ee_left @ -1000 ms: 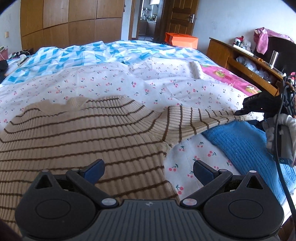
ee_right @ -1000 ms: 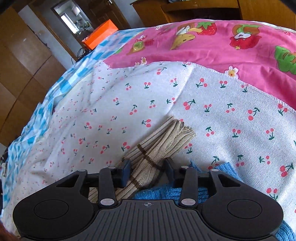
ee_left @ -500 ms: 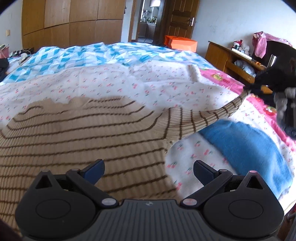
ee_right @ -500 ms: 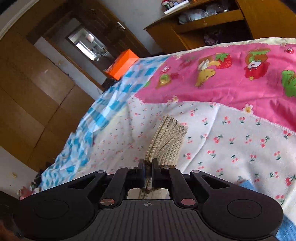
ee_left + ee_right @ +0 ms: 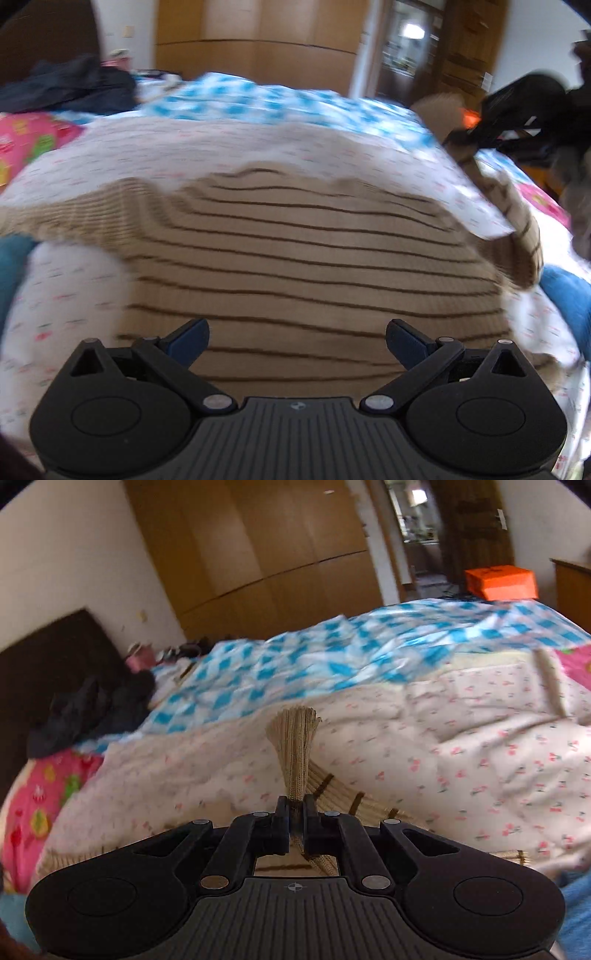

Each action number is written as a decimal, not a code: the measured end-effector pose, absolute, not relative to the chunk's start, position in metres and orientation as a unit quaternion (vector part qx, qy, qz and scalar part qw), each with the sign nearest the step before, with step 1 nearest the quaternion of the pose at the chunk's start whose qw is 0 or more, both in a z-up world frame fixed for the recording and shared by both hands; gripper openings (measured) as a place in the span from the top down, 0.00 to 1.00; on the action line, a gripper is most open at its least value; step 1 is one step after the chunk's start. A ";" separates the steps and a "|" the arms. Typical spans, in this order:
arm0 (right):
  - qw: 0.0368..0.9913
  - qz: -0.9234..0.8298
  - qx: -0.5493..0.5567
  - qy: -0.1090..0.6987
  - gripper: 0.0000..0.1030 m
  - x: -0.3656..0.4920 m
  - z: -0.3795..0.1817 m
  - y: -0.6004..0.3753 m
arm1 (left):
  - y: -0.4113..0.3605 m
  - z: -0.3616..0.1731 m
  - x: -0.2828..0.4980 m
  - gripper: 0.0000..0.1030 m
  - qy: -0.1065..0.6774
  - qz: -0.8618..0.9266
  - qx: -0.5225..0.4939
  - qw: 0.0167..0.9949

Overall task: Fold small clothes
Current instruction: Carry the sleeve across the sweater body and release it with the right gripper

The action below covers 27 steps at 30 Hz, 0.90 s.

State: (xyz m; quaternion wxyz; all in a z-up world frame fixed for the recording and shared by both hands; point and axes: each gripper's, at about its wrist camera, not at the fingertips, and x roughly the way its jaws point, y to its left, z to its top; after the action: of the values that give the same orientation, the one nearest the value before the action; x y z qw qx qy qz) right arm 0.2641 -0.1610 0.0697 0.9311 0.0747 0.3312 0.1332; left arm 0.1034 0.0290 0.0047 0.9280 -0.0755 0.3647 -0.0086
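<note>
Two grippers work a tan ribbed sweater with thin brown stripes (image 5: 295, 251) spread across the cherry-print white bedsheet (image 5: 480, 746). Left gripper (image 5: 297, 341) hovers with jaws released above its hem. Right gripper (image 5: 295, 825), at two o'clock there, is clenched on the sleeve cuff (image 5: 294, 738), lifted off the sheet.

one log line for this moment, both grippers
left gripper: open over sweater | right gripper: shut on sleeve, lifted | surface: bed
</note>
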 end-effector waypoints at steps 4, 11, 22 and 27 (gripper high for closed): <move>0.916 0.175 0.016 0.360 0.93 0.261 0.027 -0.082 | 0.061 0.002 0.092 0.00 0.350 0.029 -0.086 0.932; 0.900 0.212 -0.068 0.374 0.93 0.244 -0.002 -0.018 | 0.097 -0.001 0.088 0.00 0.344 0.062 -0.137 0.927; 0.880 0.253 -0.078 0.395 0.89 0.250 -0.012 0.001 | 0.105 -0.003 0.088 0.00 0.340 0.074 -0.147 0.926; 0.861 0.291 -0.092 0.407 0.78 0.244 -0.012 0.001 | 0.102 -0.002 0.087 0.00 0.335 0.074 -0.142 0.929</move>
State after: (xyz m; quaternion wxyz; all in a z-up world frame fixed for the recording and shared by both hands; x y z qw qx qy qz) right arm 0.2437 0.0008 -0.0123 0.8611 -0.0920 0.4065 0.2912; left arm 0.0871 0.1020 -0.0017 0.9286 -0.1417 0.3348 0.0743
